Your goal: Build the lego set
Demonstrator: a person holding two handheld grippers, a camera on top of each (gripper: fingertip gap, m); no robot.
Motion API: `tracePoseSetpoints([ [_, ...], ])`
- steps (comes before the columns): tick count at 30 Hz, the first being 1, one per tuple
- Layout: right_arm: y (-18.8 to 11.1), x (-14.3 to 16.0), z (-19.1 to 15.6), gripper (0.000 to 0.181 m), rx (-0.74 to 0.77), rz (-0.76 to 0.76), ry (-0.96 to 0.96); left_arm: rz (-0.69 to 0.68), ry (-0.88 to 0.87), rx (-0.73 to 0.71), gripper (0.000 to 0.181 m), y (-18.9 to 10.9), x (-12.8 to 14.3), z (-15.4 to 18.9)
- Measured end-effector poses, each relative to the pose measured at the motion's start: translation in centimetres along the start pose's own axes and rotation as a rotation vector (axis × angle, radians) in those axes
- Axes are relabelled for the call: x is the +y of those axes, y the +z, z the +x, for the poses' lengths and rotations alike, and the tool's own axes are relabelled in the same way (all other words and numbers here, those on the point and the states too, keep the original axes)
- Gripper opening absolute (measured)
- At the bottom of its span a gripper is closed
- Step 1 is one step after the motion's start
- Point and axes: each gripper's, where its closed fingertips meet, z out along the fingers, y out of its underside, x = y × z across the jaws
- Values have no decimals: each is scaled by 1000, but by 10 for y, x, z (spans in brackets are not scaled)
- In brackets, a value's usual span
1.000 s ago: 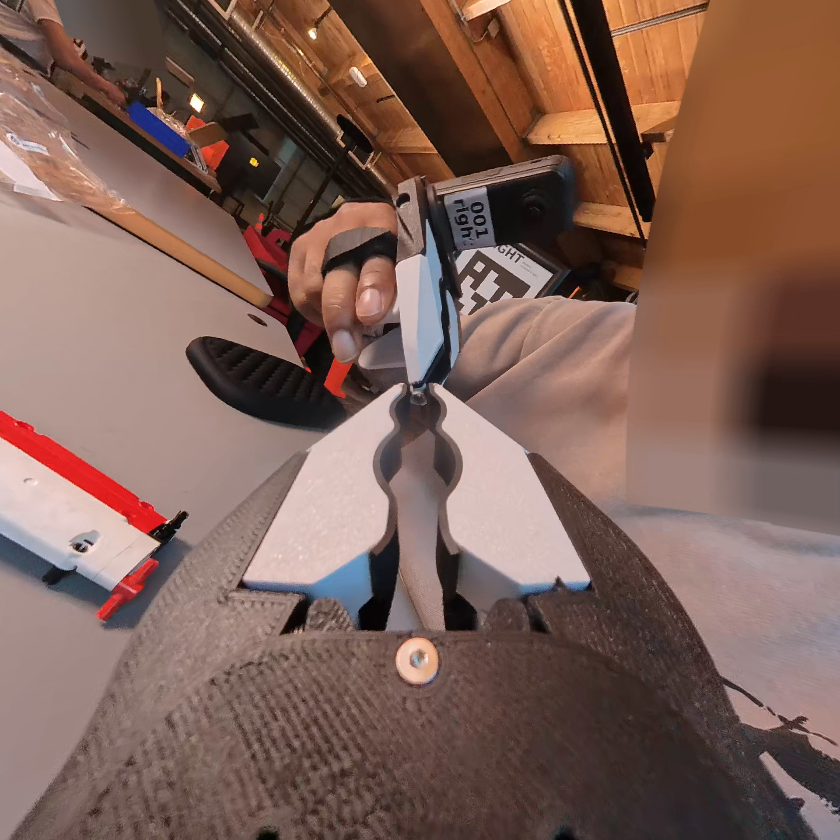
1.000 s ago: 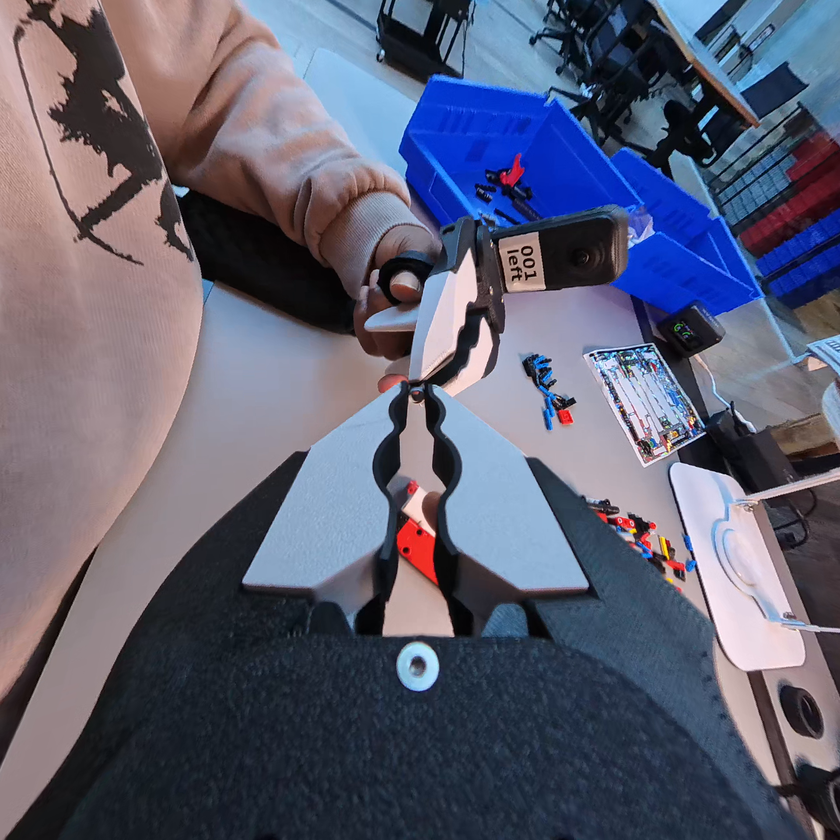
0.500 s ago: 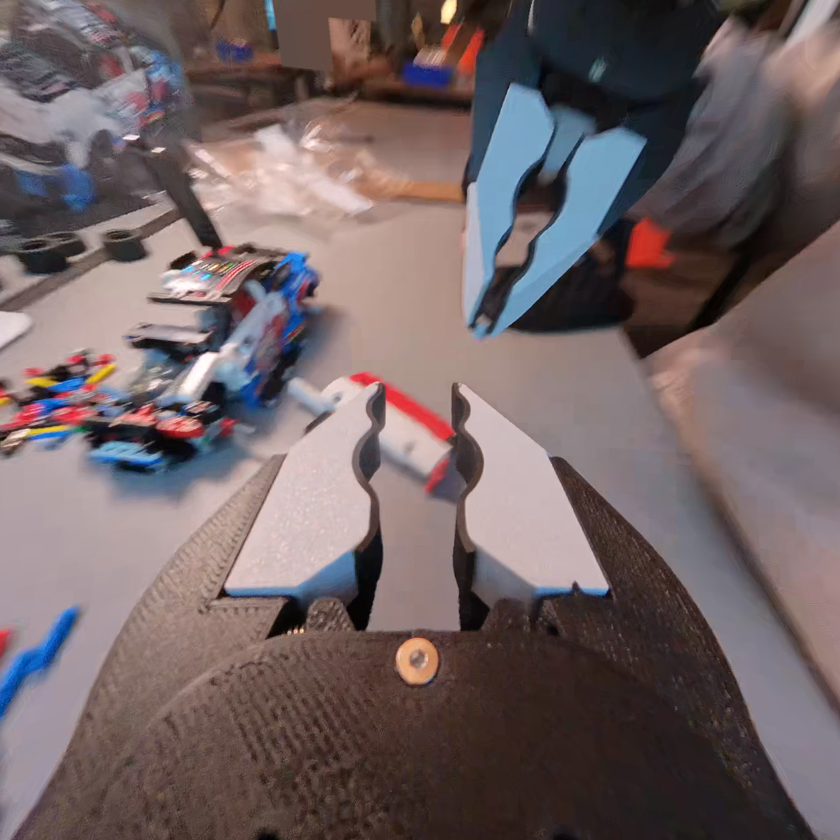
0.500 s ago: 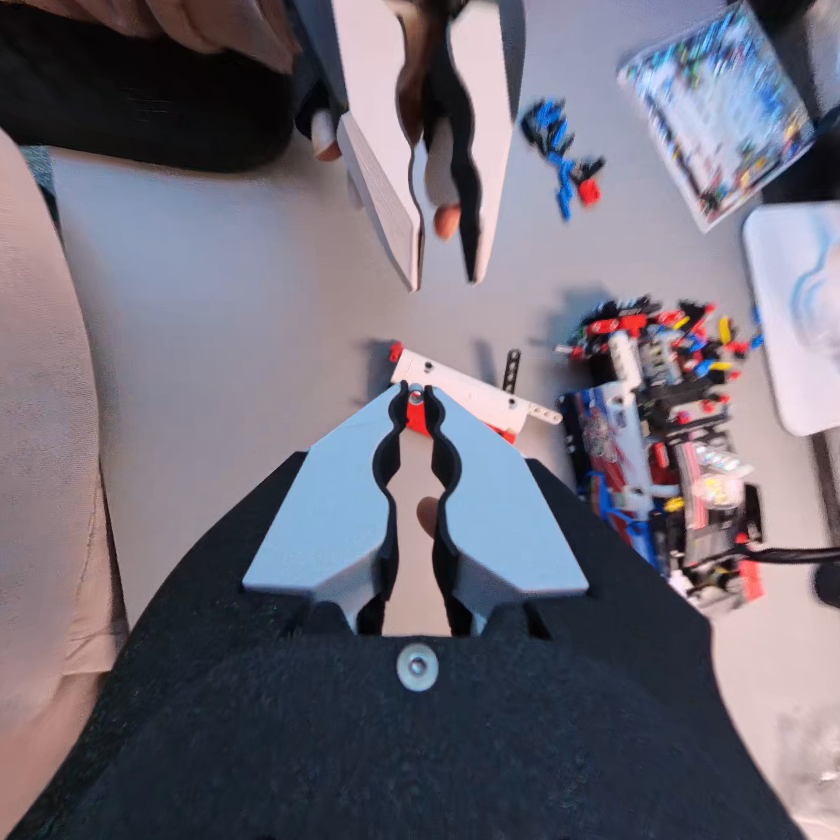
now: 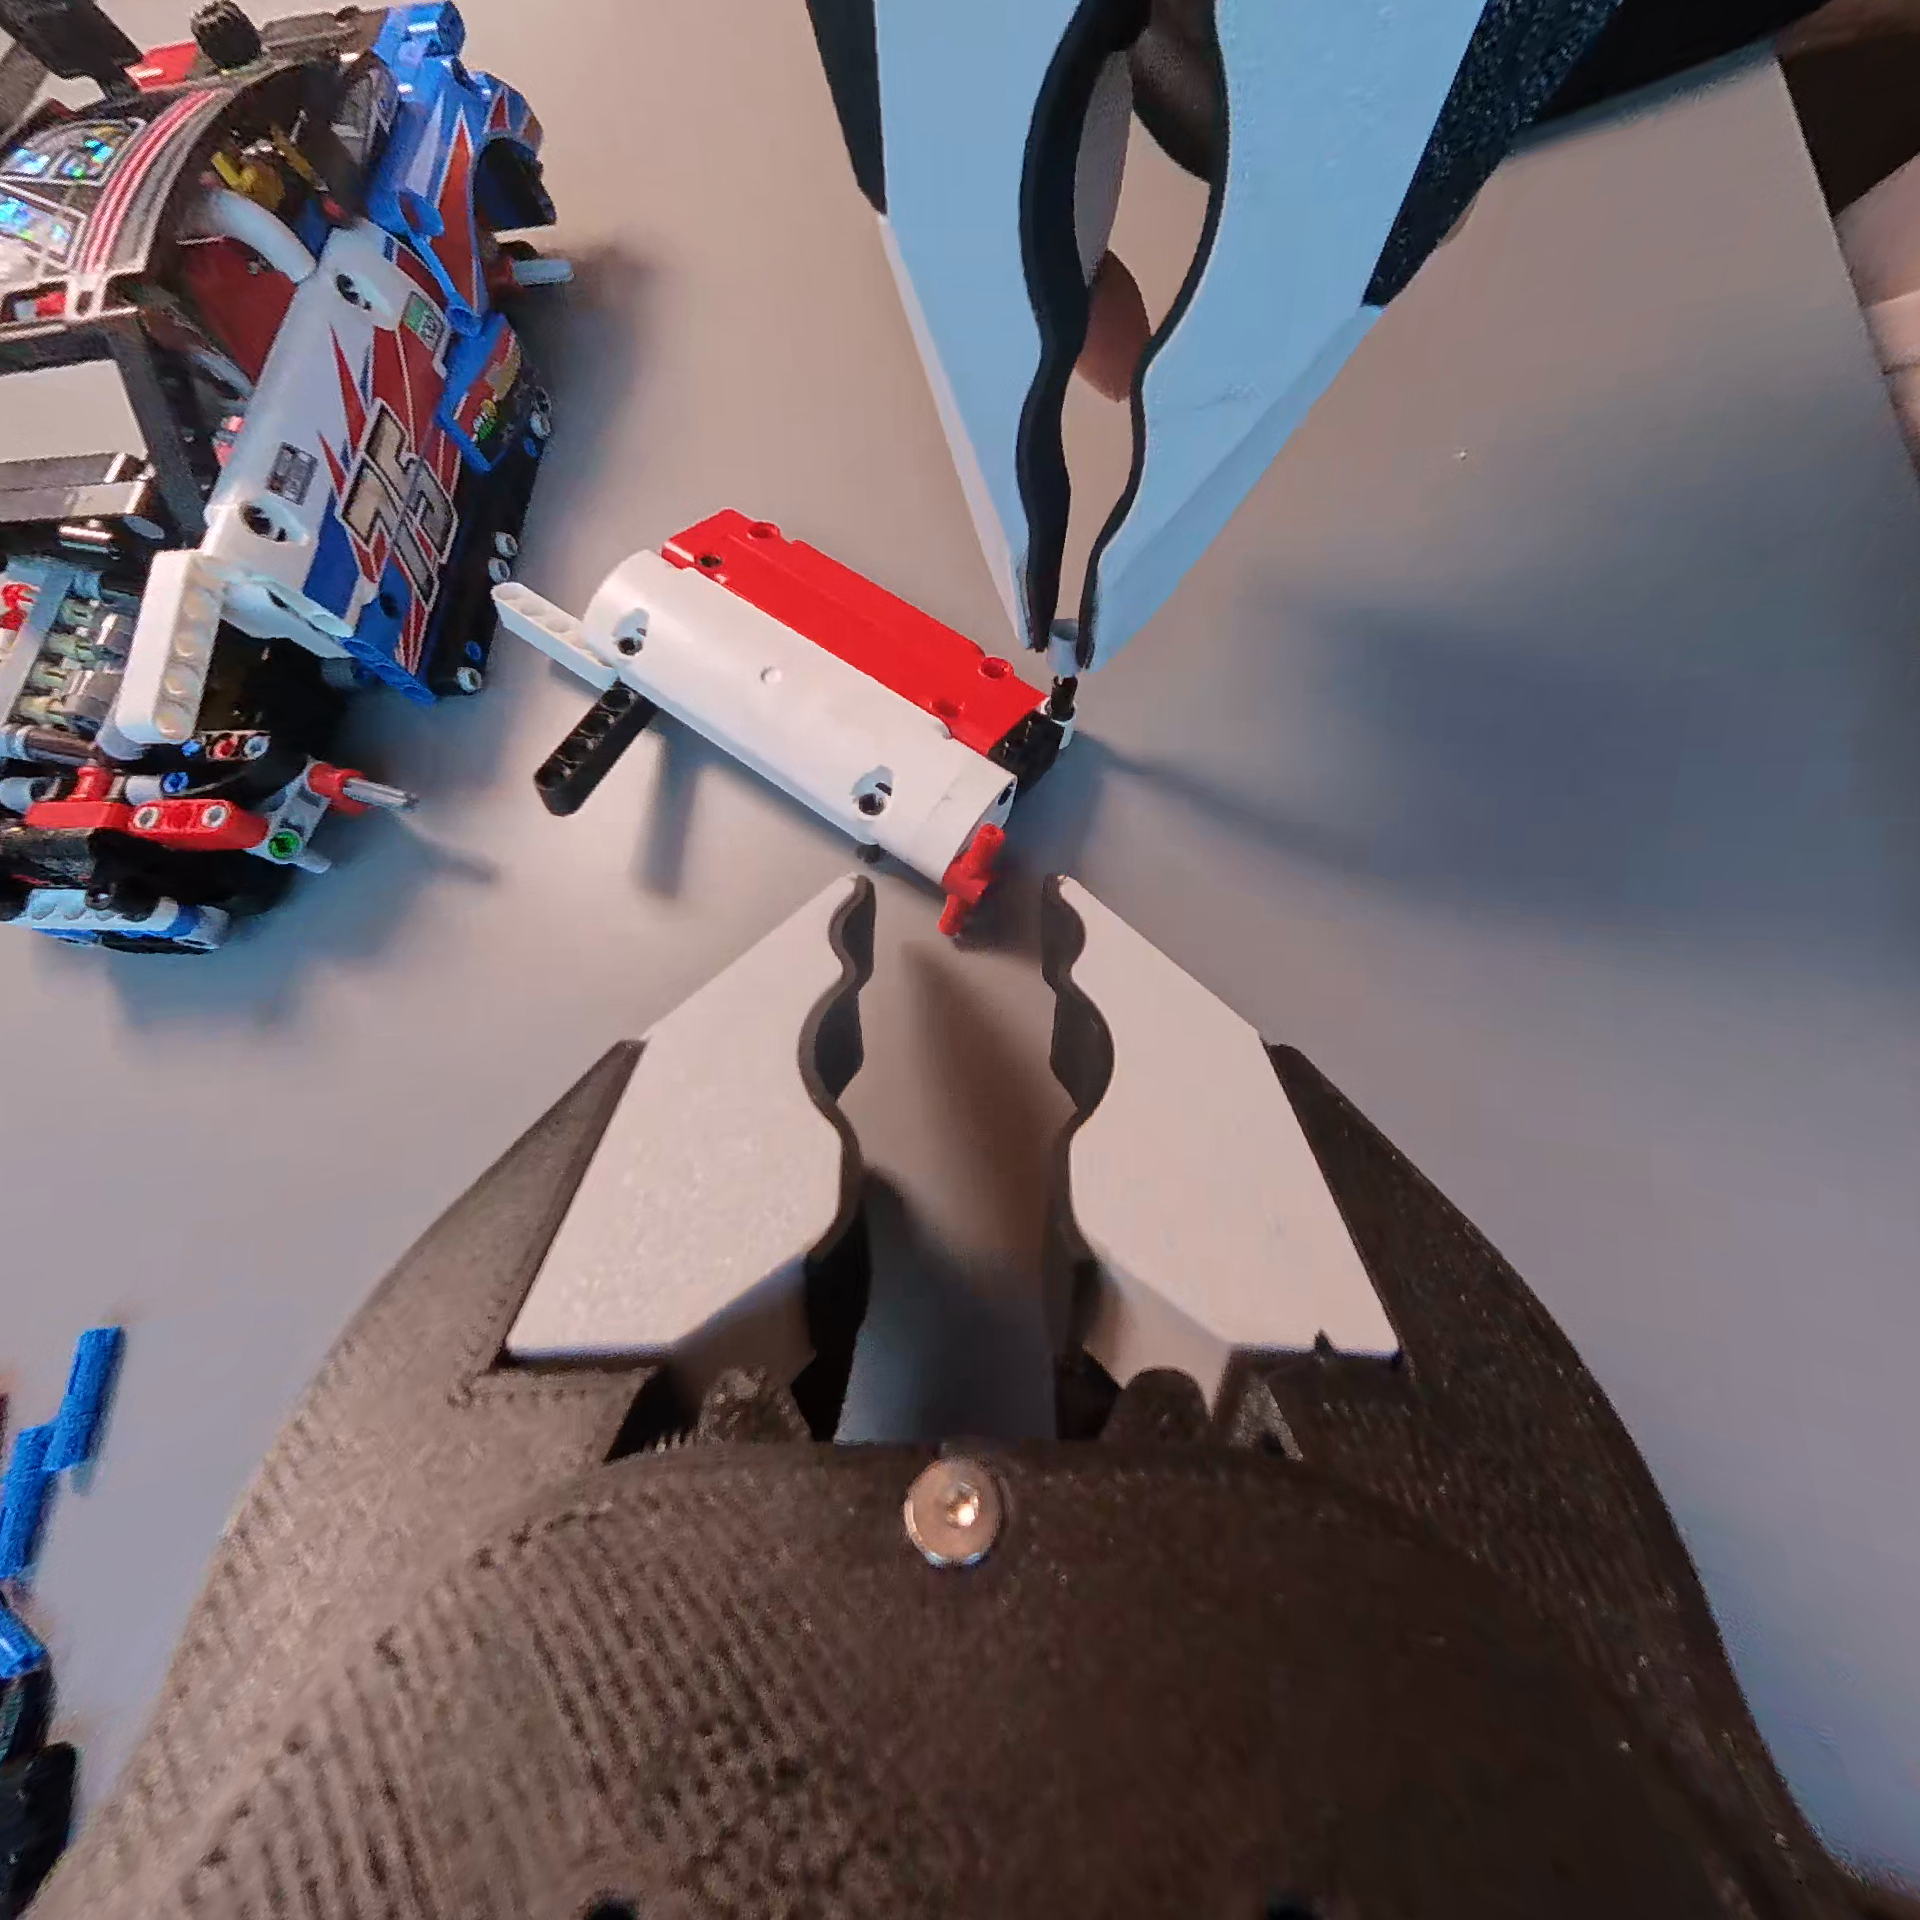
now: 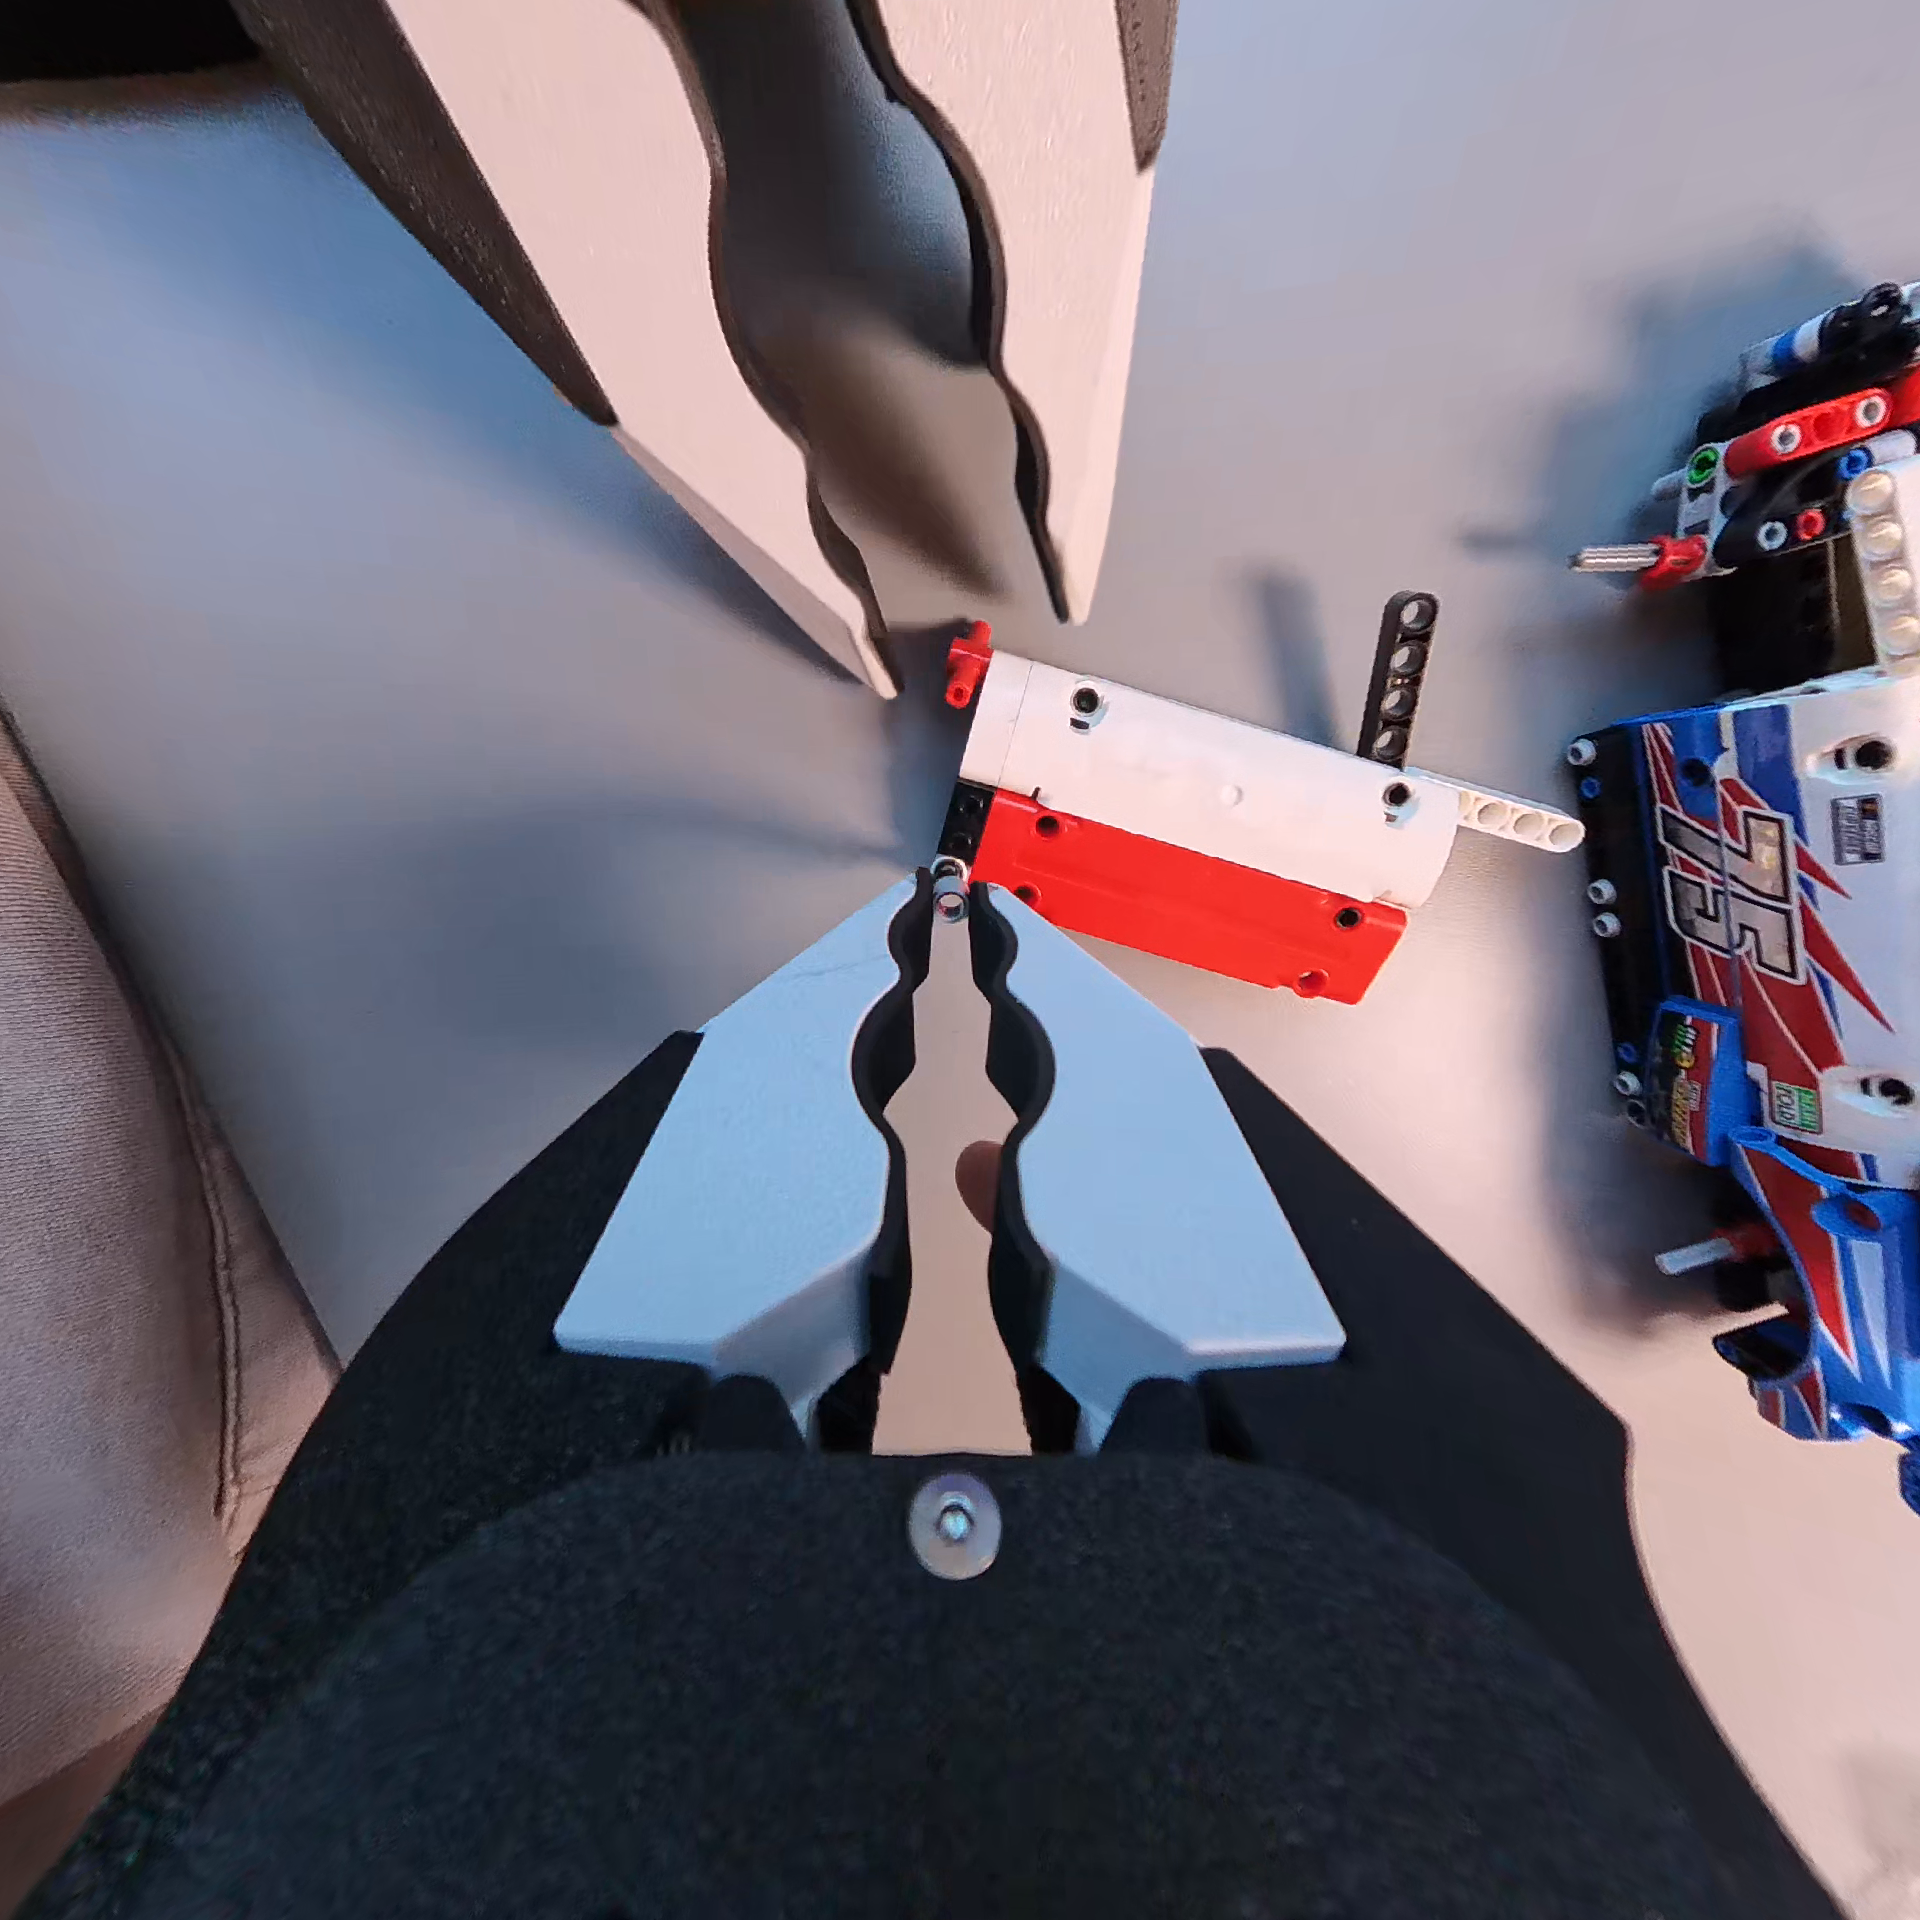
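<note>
**Operator:** Which step is in hand?

**Technician:** Pin insertion, by my reading. The right tongs [image 6: 951,902] are clamped on a small grey bush with a black pin [image 6: 948,891] and hold it at the black end block [image 6: 967,816] of the red-and-white panel sub-assembly [image 6: 1195,831], which lies flat on the grey tabletop [image 6: 416,520]. The left tongs [image 5: 956,883] stand apart, empty, just beside the red axle connector [image 5: 968,878] at the same end of that sub-assembly.

**Operator:** What does the next move call for?

**Technician:** Probably two actions. Brace the sub-assembly with the left tongs so it does not slide. Then align the pin with a hole in the end block and press straight in (a tilted pin is likely to bind or to push the loose piece away).

**Operator:** Which view shows what?

**Technician:** The left wrist view shows the pin's black tip [image 5: 1062,691] below the right tongs, touching or nearly touching the end block; I cannot tell whether it is seated. It also shows loose blue beams [image 5: 57,1434] at the left edge. The right wrist view shows the bush head-on and a sleeve [image 6: 114,1039] at the left. Both views show the partly built blue, white and red race car [image 5: 312,436] near the far end of the sub-assembly, apart from it.
</note>
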Motion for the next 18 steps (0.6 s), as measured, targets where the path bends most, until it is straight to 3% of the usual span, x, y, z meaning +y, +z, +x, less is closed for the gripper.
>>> tracePoseSetpoints([
  [1,1,0,0,3,3,0,0,-7,0,0,28,2,0,1],
  [9,2,1,1,3,9,14,12,-38,7,-52,12,7,0,3],
  [18,3,4,-1,3,8,-8,0,-50,1,-80,11,9,-1,4],
])
